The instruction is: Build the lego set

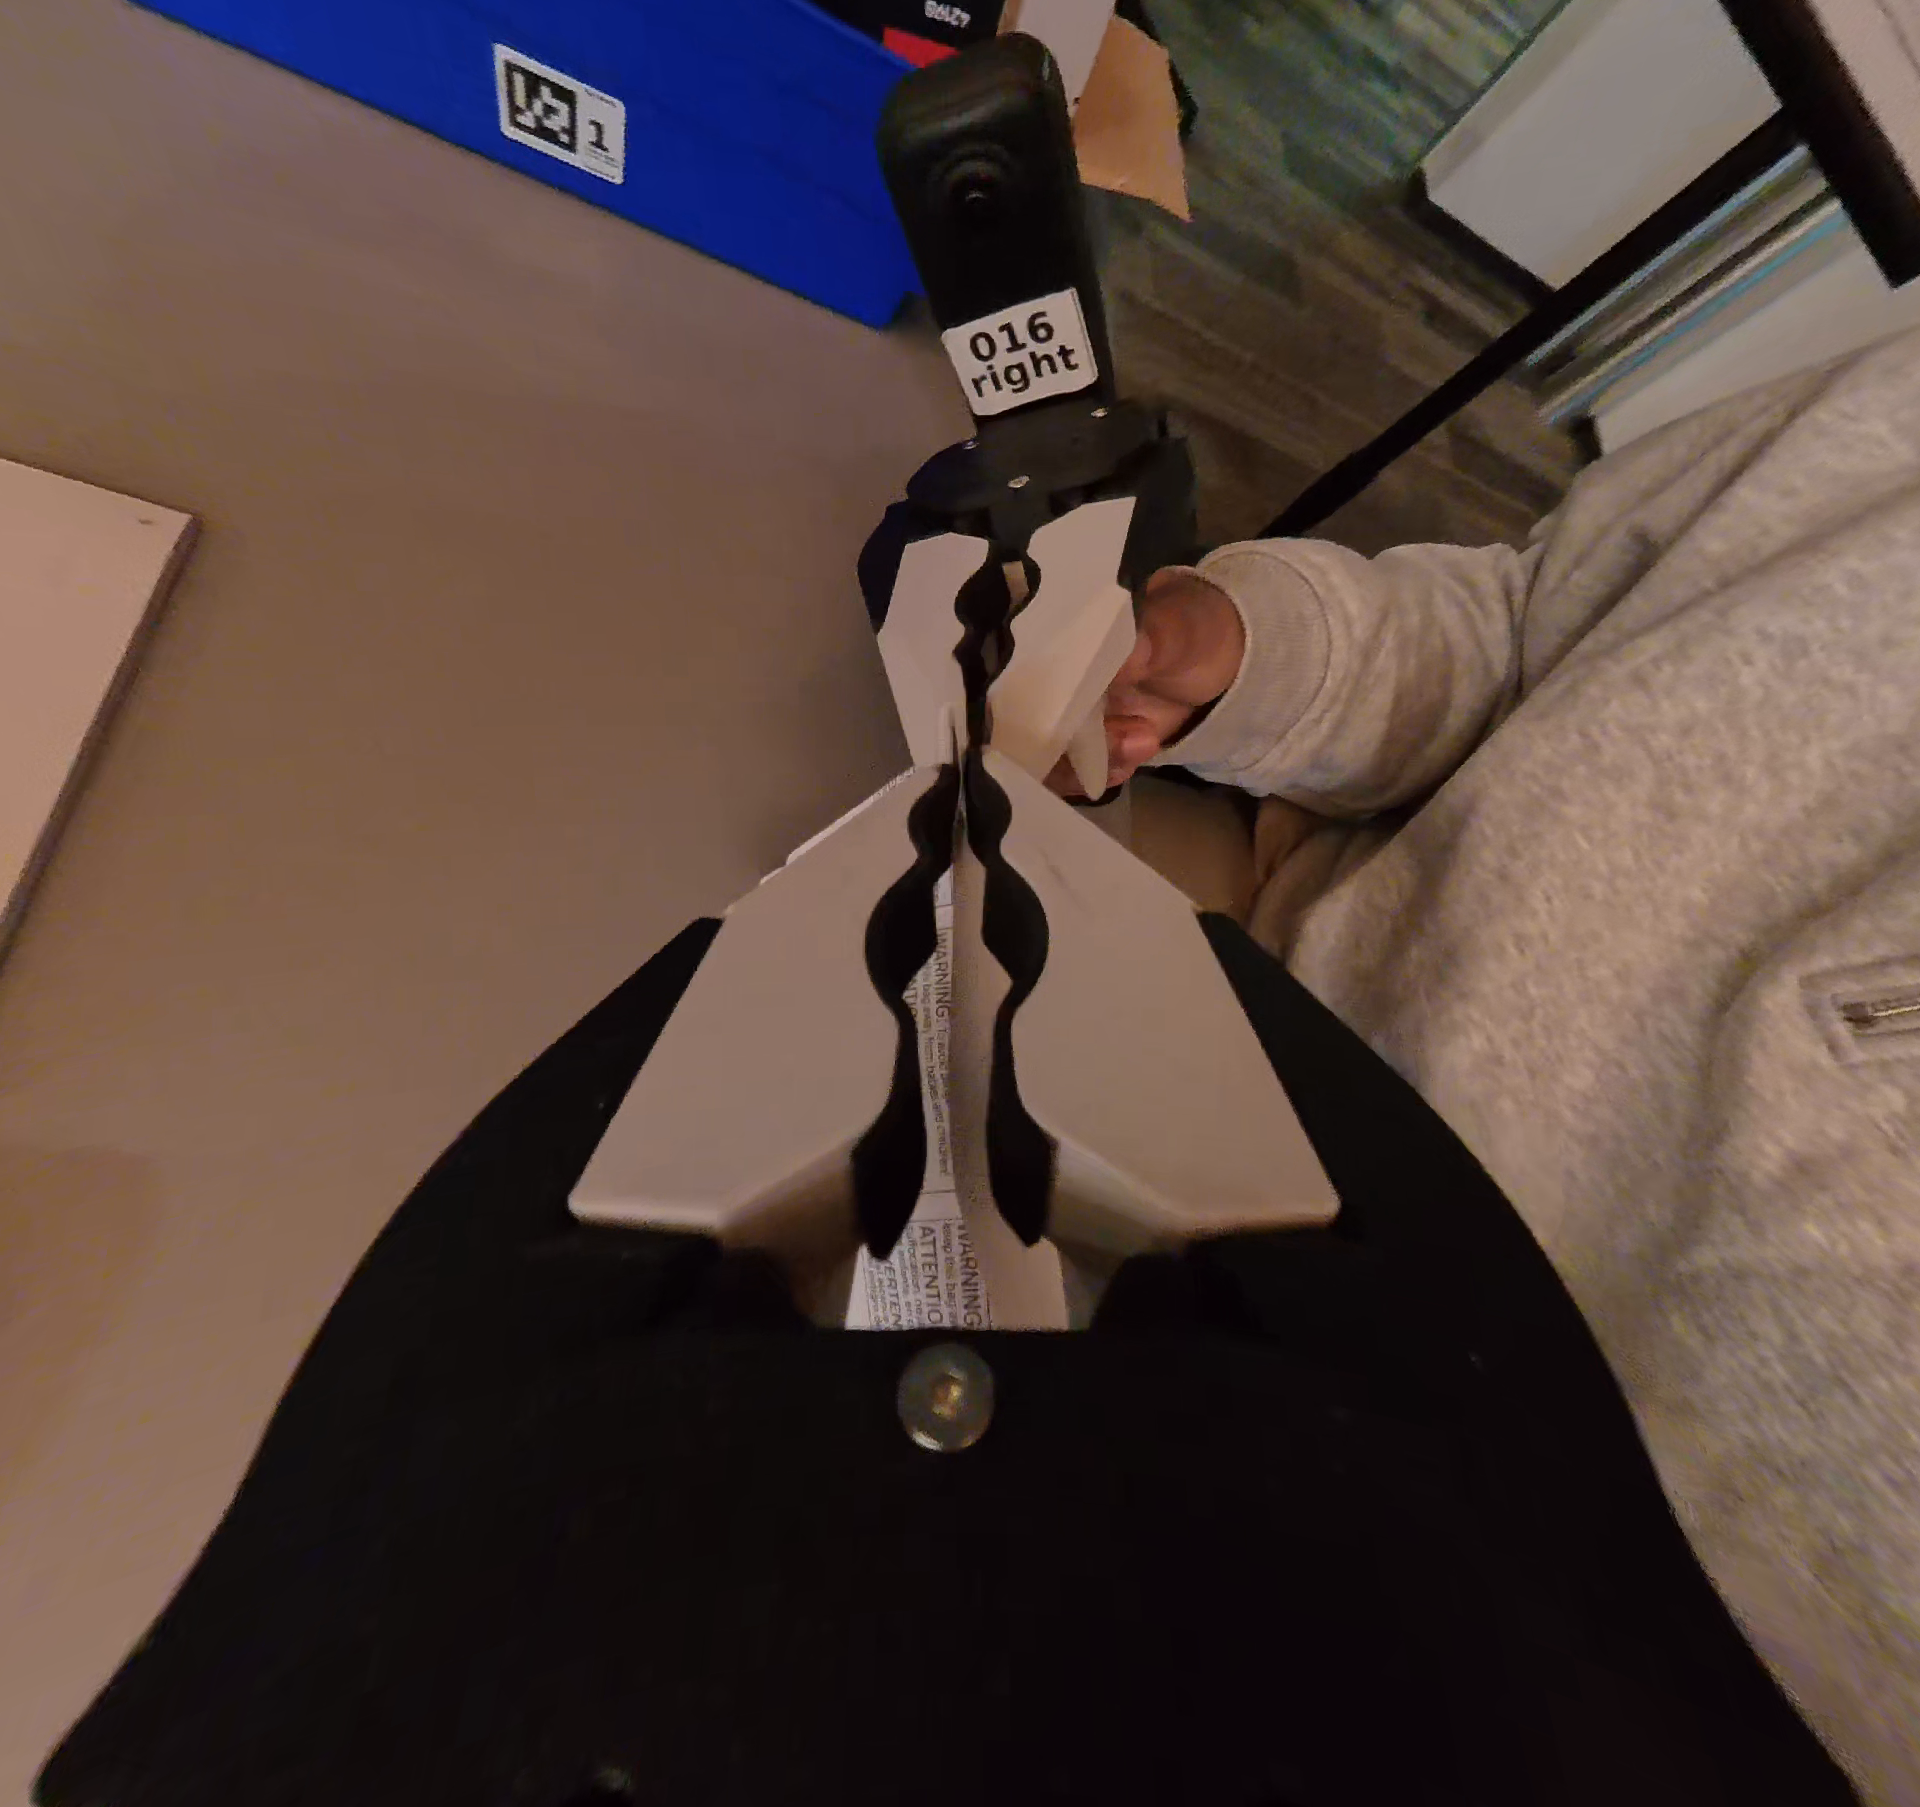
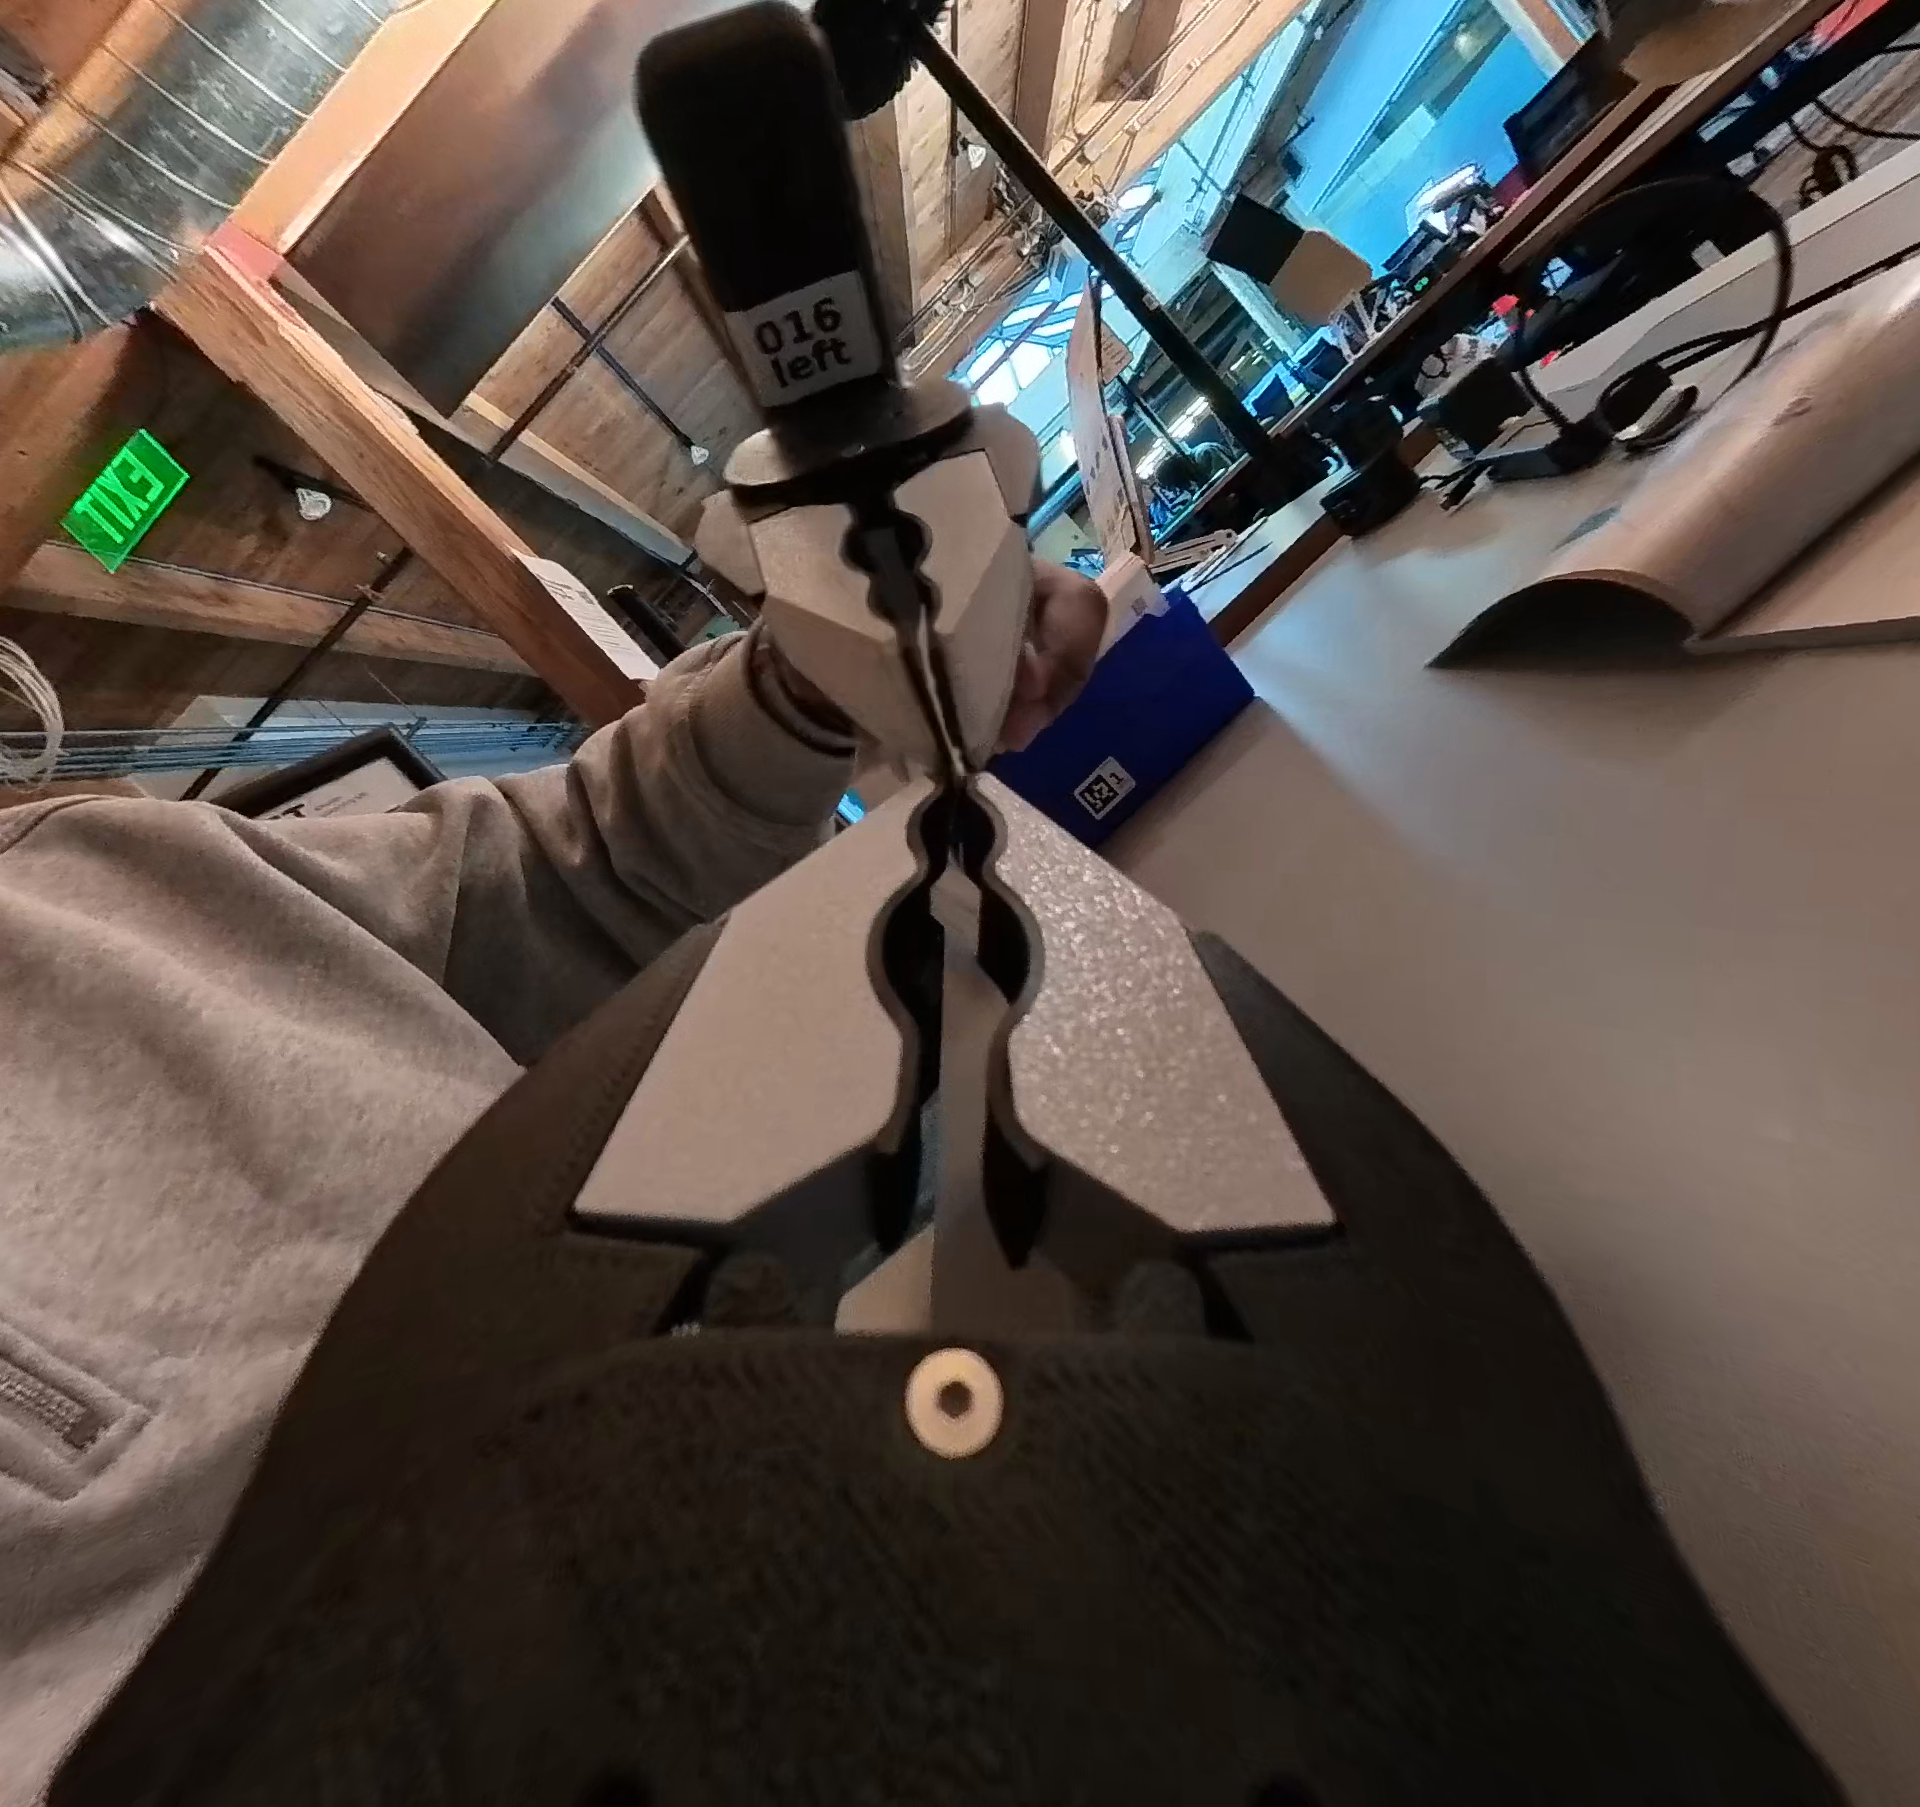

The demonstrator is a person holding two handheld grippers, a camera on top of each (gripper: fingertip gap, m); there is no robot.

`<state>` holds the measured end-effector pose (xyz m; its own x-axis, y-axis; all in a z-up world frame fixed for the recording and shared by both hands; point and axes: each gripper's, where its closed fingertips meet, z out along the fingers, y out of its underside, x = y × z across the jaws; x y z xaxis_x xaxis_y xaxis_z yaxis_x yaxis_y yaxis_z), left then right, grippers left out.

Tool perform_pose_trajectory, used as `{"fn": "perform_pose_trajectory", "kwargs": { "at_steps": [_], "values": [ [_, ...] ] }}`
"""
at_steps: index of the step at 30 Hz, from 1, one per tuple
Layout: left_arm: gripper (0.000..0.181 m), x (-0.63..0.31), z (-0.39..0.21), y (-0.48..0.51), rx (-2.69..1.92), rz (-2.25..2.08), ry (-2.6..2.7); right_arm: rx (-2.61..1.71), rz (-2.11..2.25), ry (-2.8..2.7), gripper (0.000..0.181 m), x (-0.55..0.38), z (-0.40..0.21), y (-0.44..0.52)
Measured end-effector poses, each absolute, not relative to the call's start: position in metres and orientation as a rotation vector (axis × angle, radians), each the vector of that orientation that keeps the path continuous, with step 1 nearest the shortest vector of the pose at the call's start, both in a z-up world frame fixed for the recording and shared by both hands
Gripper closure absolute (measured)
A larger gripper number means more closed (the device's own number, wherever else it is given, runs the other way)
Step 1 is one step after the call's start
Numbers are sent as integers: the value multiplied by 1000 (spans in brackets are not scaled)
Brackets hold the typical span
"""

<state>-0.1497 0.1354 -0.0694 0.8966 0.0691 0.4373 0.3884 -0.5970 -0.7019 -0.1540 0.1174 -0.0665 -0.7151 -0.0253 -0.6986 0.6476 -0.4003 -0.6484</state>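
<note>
low in the left wrist frame, the left gripper (image 1: 961,801) has its jaws pressed on a thin clear plastic bag (image 1: 966,1082) with printed panels, the sheet running edge-on up the middle between the white fingers (image 1: 790,1061). just beyond, at centre frame, the right gripper (image 1: 971,729) meets it tip to tip, jaws likewise pinched on the same bag; a hand (image 1: 1169,677) in a grey sleeve (image 1: 1382,656) holds it from the right. the right wrist view mirrors this: the bag (image 2: 951,1113) between its own fingers, the left gripper (image 2: 945,755) opposite at centre.

this looks like the tearing open of a lego parts bag, an early step; no bricks show in either frame. to do it well, both grips probably need to sit close on either side of one edge, then pull apart in opposite directions, over the desk (image 1: 416,510) so loose pieces land there rather than on the lap.

farther off, a blue bin (image 1: 520,22) stands in the upper left, an open booklet (image 2: 1704,552) at the right edge.
</note>
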Motion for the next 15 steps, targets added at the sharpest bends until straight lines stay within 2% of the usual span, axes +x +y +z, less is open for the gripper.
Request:
{"fn": "perform_pose_trajectory", "kwargs": {
  "at_steps": [15],
  "values": [
    [181, -164, -59, 144, -2021, -400, -609, 1008, -2278, 1252, 181, -165, -57, 129]
  ]
}}
